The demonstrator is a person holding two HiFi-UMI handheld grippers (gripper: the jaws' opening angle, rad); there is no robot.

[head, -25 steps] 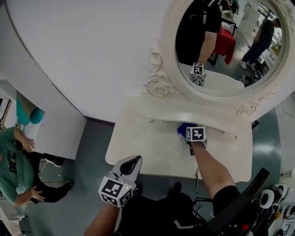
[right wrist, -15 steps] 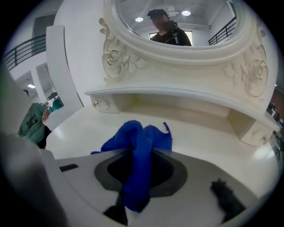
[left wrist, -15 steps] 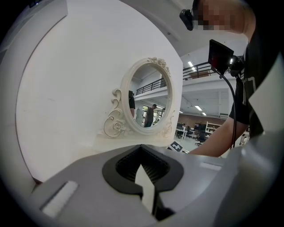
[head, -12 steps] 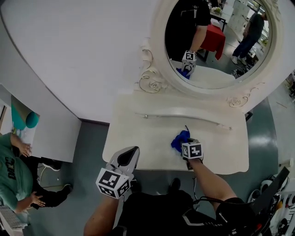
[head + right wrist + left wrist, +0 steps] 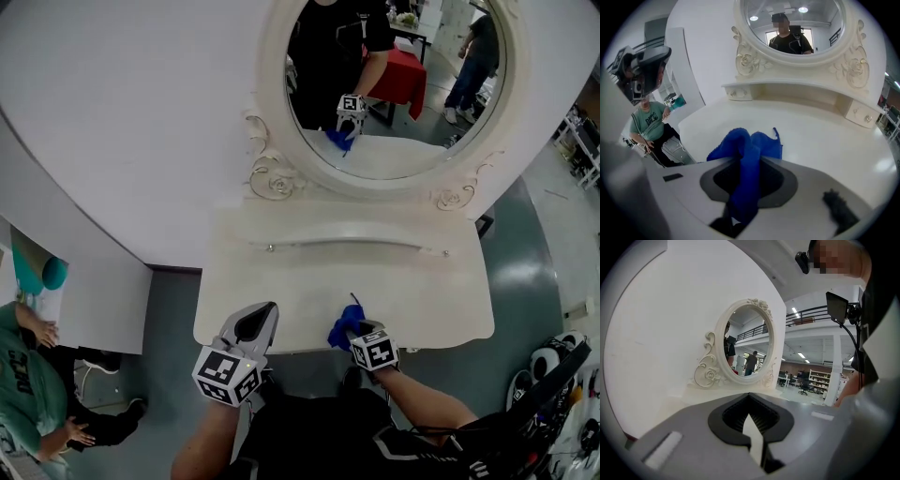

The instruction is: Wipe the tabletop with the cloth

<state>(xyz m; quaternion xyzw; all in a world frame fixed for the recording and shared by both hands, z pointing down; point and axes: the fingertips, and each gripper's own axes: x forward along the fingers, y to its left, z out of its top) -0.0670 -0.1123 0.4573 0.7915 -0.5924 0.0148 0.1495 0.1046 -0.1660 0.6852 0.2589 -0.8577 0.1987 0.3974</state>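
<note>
A blue cloth (image 5: 344, 327) (image 5: 749, 147) lies bunched at the near edge of the cream dressing table top (image 5: 309, 286) (image 5: 825, 140). My right gripper (image 5: 353, 334) (image 5: 743, 178) is shut on it and presses its free end onto the tabletop. Off the table's near-left corner my left gripper (image 5: 258, 322) (image 5: 751, 420) hangs in the air, its jaws closed together with nothing between them. In the left gripper view the table and mirror stand farther off, beyond the jaws.
An oval mirror (image 5: 389, 80) in an ornate cream frame rises behind a raised shelf (image 5: 352, 234) with small drawer knobs. A white wall flanks it at the left. A seated person in a green shirt (image 5: 19, 375) is at the far left, by a white side table.
My right gripper has dragged the blue cloth from the back of the tabletop near the shelf to its near edge. The left gripper has barely moved.
</note>
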